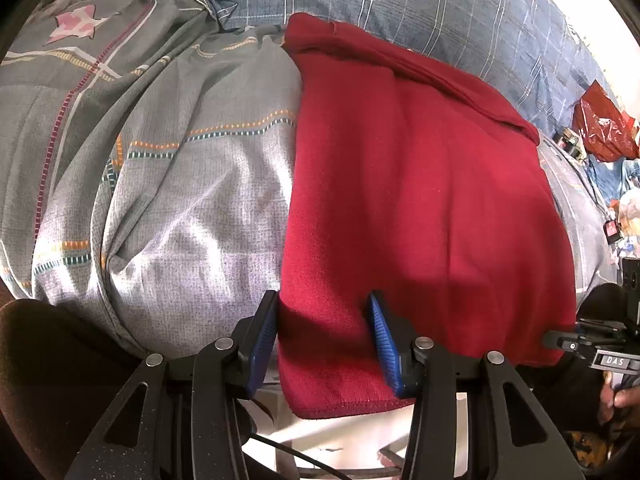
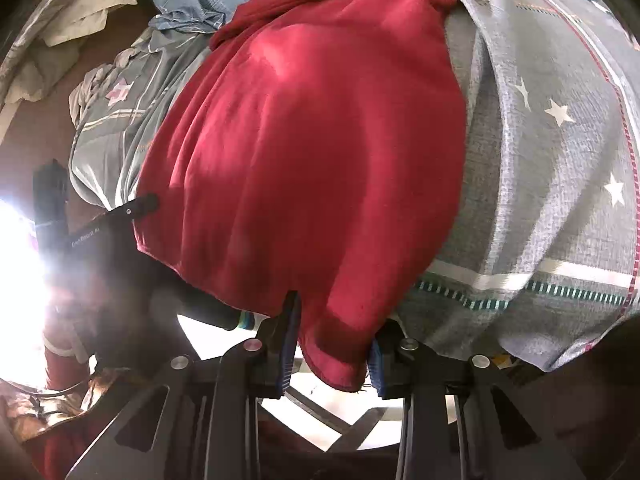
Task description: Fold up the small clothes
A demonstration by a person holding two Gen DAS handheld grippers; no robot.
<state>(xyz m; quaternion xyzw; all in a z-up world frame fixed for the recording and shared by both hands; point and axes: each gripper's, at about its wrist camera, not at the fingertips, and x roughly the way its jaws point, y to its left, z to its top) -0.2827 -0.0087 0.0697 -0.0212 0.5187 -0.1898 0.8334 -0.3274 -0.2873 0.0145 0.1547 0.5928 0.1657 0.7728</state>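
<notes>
Red cloth (image 1: 420,200) is pinched at its near corners by the left gripper (image 1: 326,344) and right gripper (image 2: 334,344); lift both evenly toward frame top.

Both wrist views are sharp in the middle and bend strongly toward dark rounded corners. In the right wrist view a white glare (image 2: 20,264) burns out the left edge and hazes what lies near it. Patchy sunlight and soft shadows mottle the red garment (image 1: 420,200) and the grey bedsheet (image 1: 180,184).
</notes>
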